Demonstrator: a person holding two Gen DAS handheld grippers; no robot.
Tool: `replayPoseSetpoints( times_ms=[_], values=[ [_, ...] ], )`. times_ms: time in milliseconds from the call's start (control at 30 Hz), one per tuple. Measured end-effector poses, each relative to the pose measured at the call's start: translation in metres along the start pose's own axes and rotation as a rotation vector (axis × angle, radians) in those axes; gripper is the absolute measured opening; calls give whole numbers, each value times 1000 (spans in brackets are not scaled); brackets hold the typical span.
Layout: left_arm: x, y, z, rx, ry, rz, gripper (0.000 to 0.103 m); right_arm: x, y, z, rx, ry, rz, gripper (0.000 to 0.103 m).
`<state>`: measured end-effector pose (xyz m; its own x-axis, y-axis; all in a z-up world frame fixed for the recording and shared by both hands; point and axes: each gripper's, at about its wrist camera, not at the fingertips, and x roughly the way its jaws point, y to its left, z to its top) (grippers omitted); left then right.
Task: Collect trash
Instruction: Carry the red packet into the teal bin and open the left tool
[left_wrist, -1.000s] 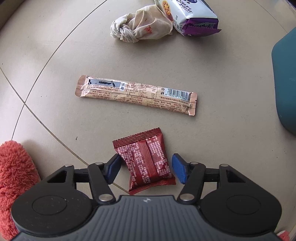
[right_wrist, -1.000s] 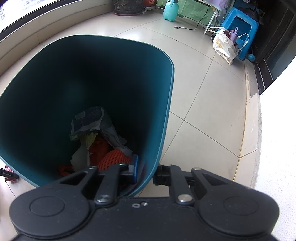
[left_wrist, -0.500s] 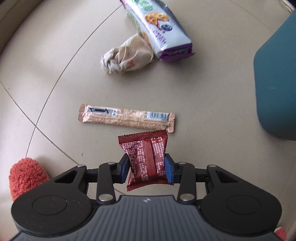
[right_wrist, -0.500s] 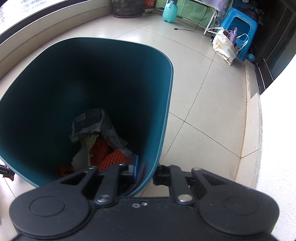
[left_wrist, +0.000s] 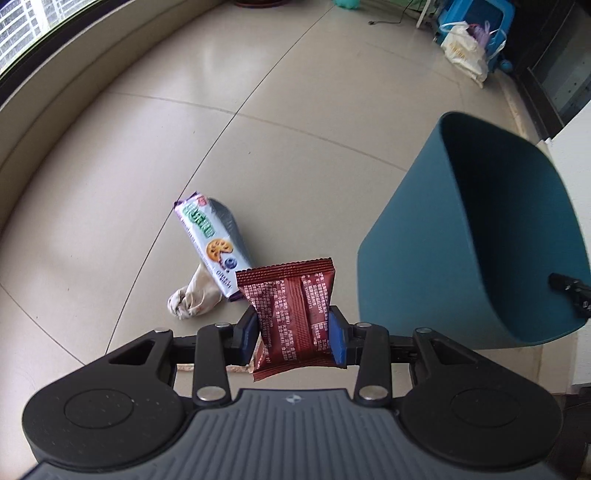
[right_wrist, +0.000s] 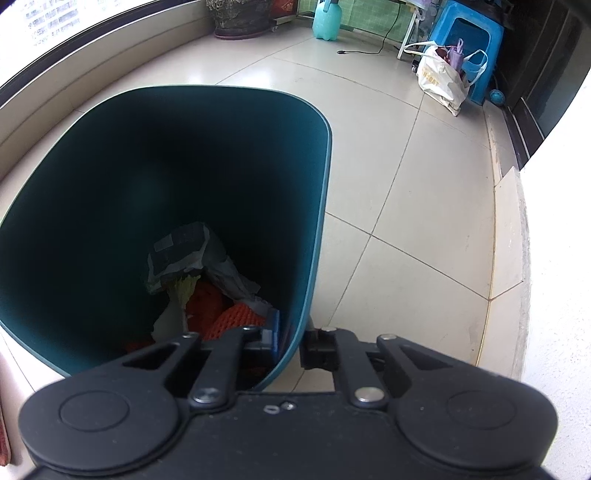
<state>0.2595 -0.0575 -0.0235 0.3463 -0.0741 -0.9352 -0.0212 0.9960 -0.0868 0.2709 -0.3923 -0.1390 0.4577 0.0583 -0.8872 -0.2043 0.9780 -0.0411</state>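
My left gripper (left_wrist: 293, 341) is shut on a dark red snack packet (left_wrist: 291, 314) and holds it in the air above the tiled floor. To its right stands the teal bin (left_wrist: 424, 266), tilted toward me with its mouth open. My right gripper (right_wrist: 293, 343) is shut on the bin's near rim (right_wrist: 295, 347), one pad inside and one outside. Crumpled wrappers and orange netting (right_wrist: 207, 291) lie in the bin's bottom. On the floor behind the packet lie a blue-and-white cookie pack (left_wrist: 212, 240) and a knotted beige bag (left_wrist: 194, 297).
A raised ledge (left_wrist: 55, 99) under a window curves along the left. At the back right are a blue stool (right_wrist: 469, 40) and a white bag (right_wrist: 441, 79). A white wall (right_wrist: 554, 258) closes the right side.
The left gripper closed on the red packet and lifted it high off the floor; the long beige wrapper dropped out of sight and the bin came into view. The right gripper kept still on the rim.
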Motion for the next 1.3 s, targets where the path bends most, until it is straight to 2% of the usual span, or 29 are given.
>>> replayPoseSetpoints(
  times_ms=[133, 300, 433, 533, 800, 967, 1200, 1300],
  values=[
    [-26, -38, 16, 65, -38, -59, 38, -2, 0, -2, 8, 2, 11, 9],
    [-34, -94, 22, 165, -58, -125, 38, -8, 2, -8, -15, -4, 34, 11],
    [-13, -128, 19, 208, -35, -140, 38, -13, 6, -11, -31, 2, 68, 12],
    [9, -145, 19, 222, 4, -118, 38, -15, 10, -17, -53, 9, 83, 12],
    [74, -166, 13, 207, 124, -57, 38, -17, 17, -24, -98, 28, 115, 13],
    [101, -172, 10, 202, 201, -46, 39, -16, 14, -23, -112, 27, 137, 13],
    [111, -173, 8, 187, 214, -41, 39, -13, 7, -19, -107, 29, 150, 13],
    [112, -175, 4, 192, 218, -46, 47, -17, 10, -28, -107, 28, 149, 13]
  ],
)
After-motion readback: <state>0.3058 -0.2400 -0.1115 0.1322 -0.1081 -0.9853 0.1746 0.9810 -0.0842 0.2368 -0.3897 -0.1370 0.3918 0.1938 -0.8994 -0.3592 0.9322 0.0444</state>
